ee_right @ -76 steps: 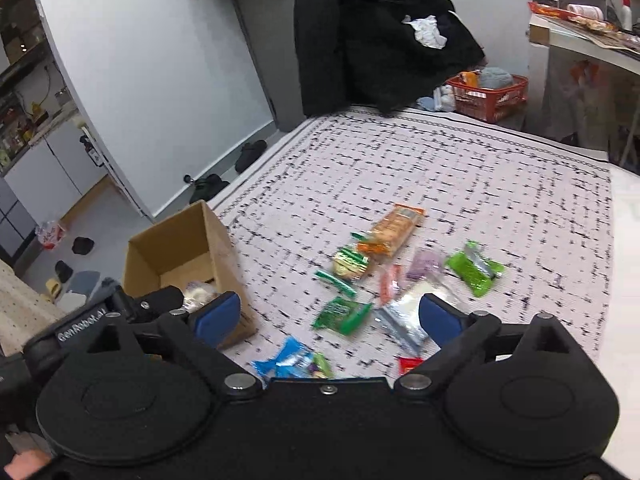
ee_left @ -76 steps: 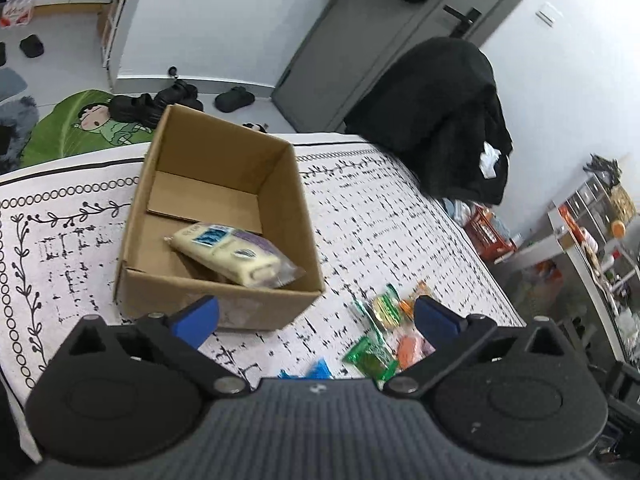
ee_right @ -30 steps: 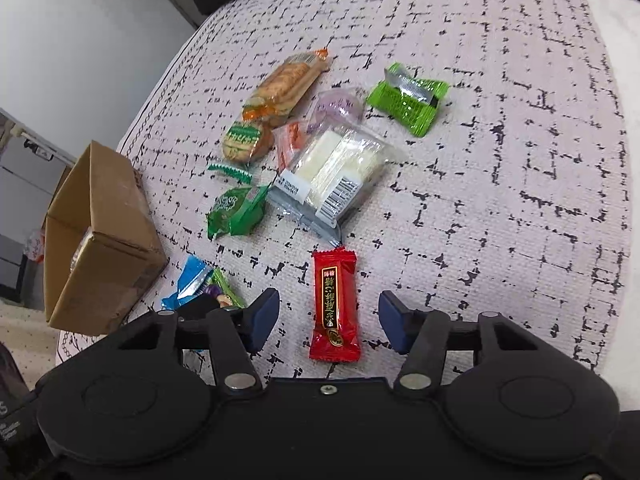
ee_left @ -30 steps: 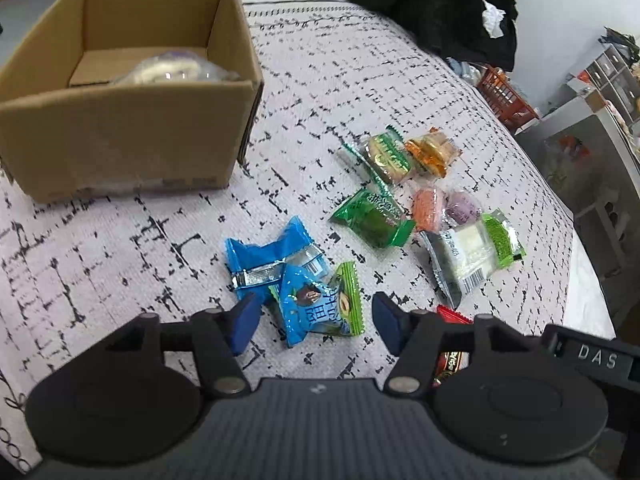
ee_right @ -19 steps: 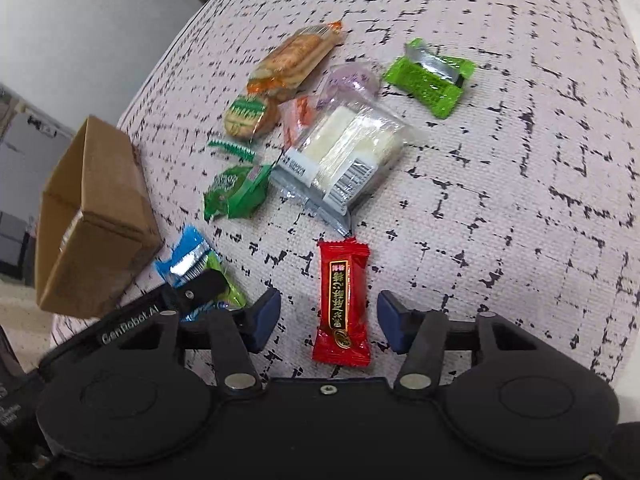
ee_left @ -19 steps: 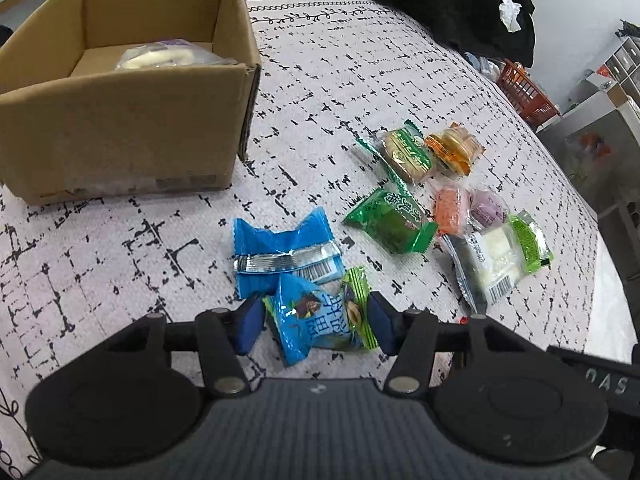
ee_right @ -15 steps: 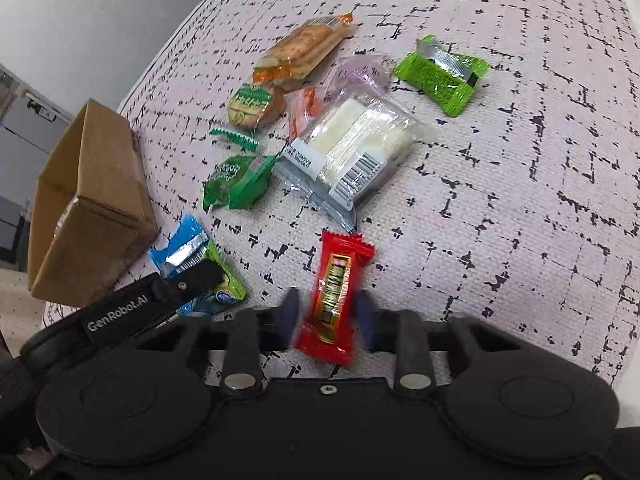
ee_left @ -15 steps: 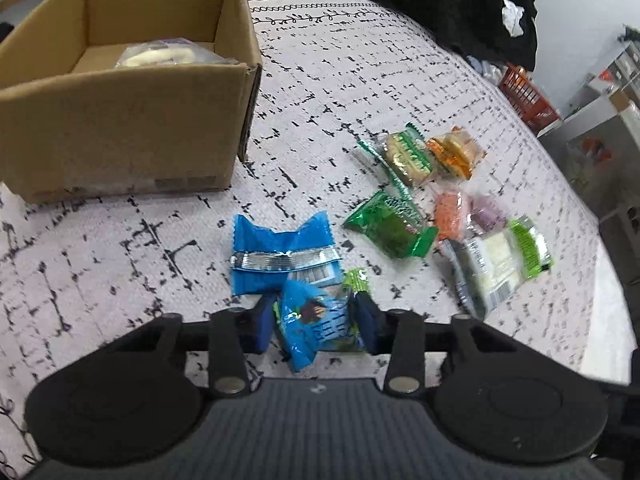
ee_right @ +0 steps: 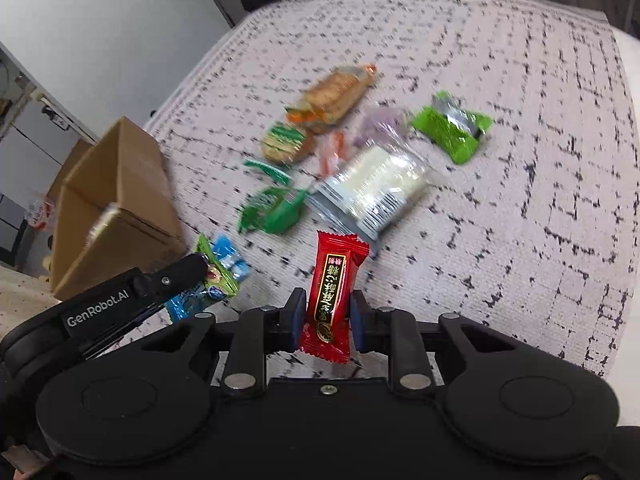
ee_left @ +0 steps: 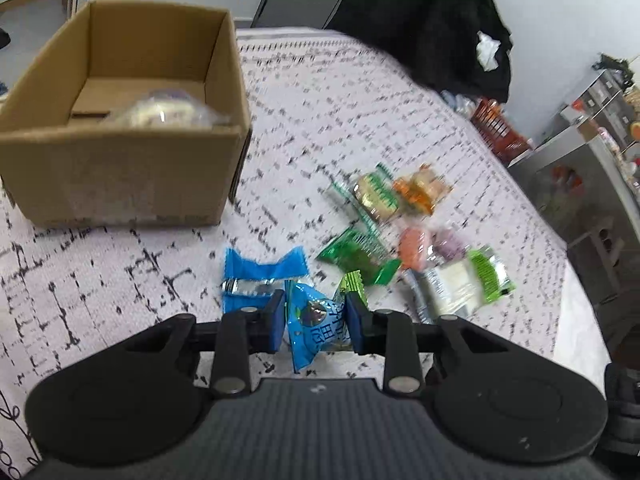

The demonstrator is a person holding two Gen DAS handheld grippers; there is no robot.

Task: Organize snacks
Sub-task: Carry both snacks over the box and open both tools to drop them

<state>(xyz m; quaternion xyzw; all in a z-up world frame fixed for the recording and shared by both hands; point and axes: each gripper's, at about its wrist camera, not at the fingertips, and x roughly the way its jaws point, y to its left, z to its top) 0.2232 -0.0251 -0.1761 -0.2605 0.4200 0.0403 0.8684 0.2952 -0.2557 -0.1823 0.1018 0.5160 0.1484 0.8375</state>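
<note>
While both wrist views blur a little, I can read the layout off the cardboard box [ee_left: 120,168], the biggest thing on the patterned cloth [ee_left: 360,112], which I take as my landmark. It stands open-topped with a pale wrapped snack [ee_left: 160,114] lying inside it. Beyond the box, at the far edge of the cloth, hangs a dark garment [ee_left: 420,20].

Loose snacks lie well clear of the box's right side: a clear pack of white bars [ee_right: 376,188] is the largest, then an orange-wrapped biscuit pack [ee_right: 332,96], a bright green packet [ee_right: 452,128], a dark green packet [ee_right: 272,210] and a round green-wrapped biscuit [ee_right: 286,142]. Nearer the box's front corner lies a blue wrapper [ee_left: 260,276].

My left gripper [ee_left: 316,322] is closed tight on a blue-and-green snack packet [ee_left: 316,320], lifted just in front of the box's near right corner. My right gripper [ee_right: 326,320] has its fingers clamped on a red snack bar [ee_right: 332,292], held upright off the cloth, farther from the box than the left one.
</note>
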